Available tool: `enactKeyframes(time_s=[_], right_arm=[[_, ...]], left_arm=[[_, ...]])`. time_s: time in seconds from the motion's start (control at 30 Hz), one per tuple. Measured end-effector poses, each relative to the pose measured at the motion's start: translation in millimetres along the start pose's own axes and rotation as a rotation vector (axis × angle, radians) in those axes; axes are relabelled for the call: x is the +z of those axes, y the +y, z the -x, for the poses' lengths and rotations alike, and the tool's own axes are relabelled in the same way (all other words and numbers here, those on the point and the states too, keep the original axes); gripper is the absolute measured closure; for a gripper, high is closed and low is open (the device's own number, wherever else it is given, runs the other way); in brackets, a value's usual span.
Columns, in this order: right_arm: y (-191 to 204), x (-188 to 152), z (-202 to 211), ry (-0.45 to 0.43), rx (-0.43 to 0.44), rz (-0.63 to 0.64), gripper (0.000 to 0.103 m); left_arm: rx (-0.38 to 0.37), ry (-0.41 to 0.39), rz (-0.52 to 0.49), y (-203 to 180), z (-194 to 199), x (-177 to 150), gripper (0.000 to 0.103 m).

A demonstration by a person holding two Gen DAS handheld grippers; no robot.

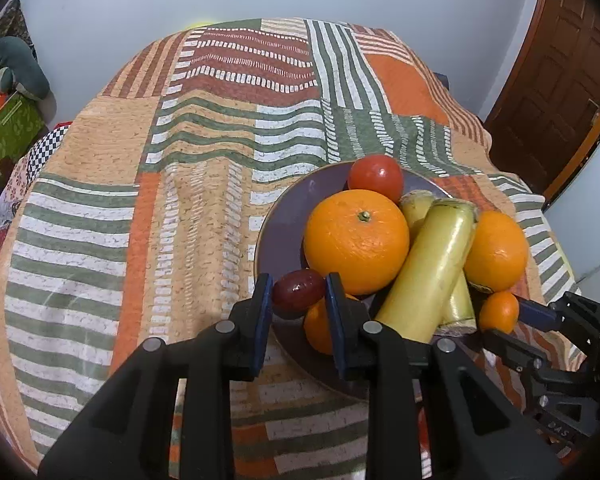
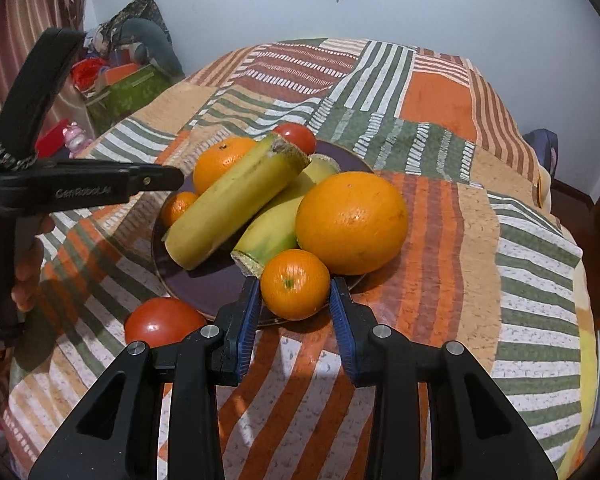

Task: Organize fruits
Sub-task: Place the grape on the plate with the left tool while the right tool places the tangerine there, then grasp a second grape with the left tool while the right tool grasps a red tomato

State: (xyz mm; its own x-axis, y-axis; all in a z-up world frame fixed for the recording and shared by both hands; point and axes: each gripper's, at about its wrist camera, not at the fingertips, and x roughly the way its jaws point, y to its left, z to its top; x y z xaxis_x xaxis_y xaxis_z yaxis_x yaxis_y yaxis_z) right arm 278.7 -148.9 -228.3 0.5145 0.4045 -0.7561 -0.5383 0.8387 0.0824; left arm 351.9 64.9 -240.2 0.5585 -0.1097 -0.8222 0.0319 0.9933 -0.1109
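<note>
A dark purple plate [image 1: 284, 216] [image 2: 188, 284] on the patterned cloth holds two big oranges [image 1: 356, 240] [image 2: 352, 222], two yellow-green banana pieces [image 1: 428, 272] [image 2: 232, 204], a red tomato [image 1: 376, 176] [image 2: 296, 136] and small oranges. My left gripper [image 1: 298, 292] is shut on a dark red grape-like fruit [image 1: 298, 290] over the plate's near edge. My right gripper [image 2: 294, 286] is shut on a small orange [image 2: 295, 283] [image 1: 498, 311] at the plate's rim. It shows at the lower right of the left wrist view.
A second tomato [image 2: 162, 320] lies on the cloth [image 2: 440, 240] beside the plate. The left gripper's body [image 2: 88, 188] and the hand holding it reach in from the left. Boxes and clutter [image 2: 120, 88] stand beyond the table's far left. A brown door [image 1: 560, 72] is at the right.
</note>
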Motion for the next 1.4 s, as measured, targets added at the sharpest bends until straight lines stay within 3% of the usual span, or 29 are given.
enactKeyframes(time_s=[0.17, 0.3, 0.43, 0.5, 1.03, 1.23, 1.4], right_arm=[[-1, -2, -2, -0.001, 0.016, -0.010, 0.070], [-2, 0, -4, 0.006, 0.018, -0.014, 0.070], [-3, 1, -2, 0.002, 0.012, -0.020, 0.065], [-2, 1, 2, -0.009, 0.008, -0.024, 0.060], [27, 6, 56, -0.090, -0.026, 0.038, 0.053], [39, -1, 59, -0.084, -0.026, 0.042, 0.047], [51, -8, 45, -0.030, -0.016, 0.058, 0.047]], left_arm=[[0.013, -0.011, -0.004, -3, -1, 0, 0.077], [0.041, -0.011, 0.007, -2, 0, -1, 0.066], [0.034, -0.007, 0.022, 1, 5, -2, 0.063], [0.017, -0.010, 0.032, 0, 11, -3, 0.049], [0.010, -0.128, -0.051, -23, 105, -33, 0.048], [-0.004, -0.113, -0.040, -16, 120, -55, 0.048], [-0.012, -0.048, -0.026, -6, 108, -80, 0.048]])
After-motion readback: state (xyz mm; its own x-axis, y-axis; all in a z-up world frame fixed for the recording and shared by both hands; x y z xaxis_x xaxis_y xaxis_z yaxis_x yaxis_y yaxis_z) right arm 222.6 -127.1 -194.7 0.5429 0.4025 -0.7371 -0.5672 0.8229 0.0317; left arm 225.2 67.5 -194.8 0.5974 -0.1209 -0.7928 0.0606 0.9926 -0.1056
